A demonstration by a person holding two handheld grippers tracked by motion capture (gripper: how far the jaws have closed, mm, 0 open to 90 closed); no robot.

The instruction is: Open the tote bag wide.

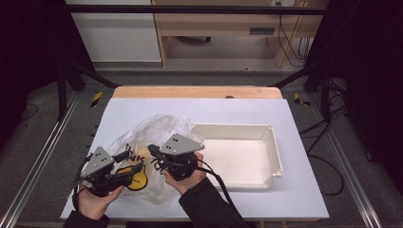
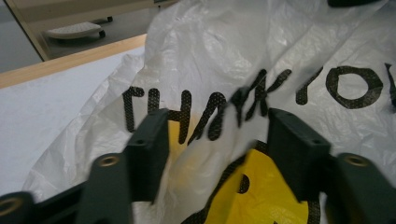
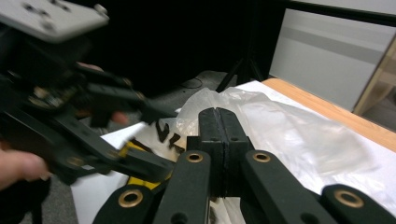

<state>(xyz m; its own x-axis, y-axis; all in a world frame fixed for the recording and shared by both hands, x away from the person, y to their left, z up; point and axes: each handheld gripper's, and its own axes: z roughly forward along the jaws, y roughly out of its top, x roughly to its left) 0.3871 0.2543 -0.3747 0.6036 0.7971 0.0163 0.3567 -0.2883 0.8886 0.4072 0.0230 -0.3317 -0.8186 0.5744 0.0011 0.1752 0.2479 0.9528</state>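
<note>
Left gripper [image 1: 127, 167] held low at the near left of the white table [image 1: 294, 190], jaws standing apart with a fold of the thin plastic bag [image 1: 157, 130] bulging up between them; in the left gripper view the bag [image 2: 243, 70] fills the space ahead of the jaws, black "THANK YOU" lettering just beyond the tips and a yellow printed face low between them, pads not visibly pressing on the film. Right gripper [image 1: 153, 151] just to the right of the left one, jaws pressed flat together in the right gripper view [image 3: 218, 122], bag film [image 3: 280, 135] lying crumpled directly ahead and to the right of the tips; whether any film is pinched between them cannot be told. Left gripper seen from there [image 3: 154, 140] close on the left, reaching over the printed part. Shallow white plastic tray [image 1: 278, 164] just right of the right gripper, touching the bag's edge.
</note>
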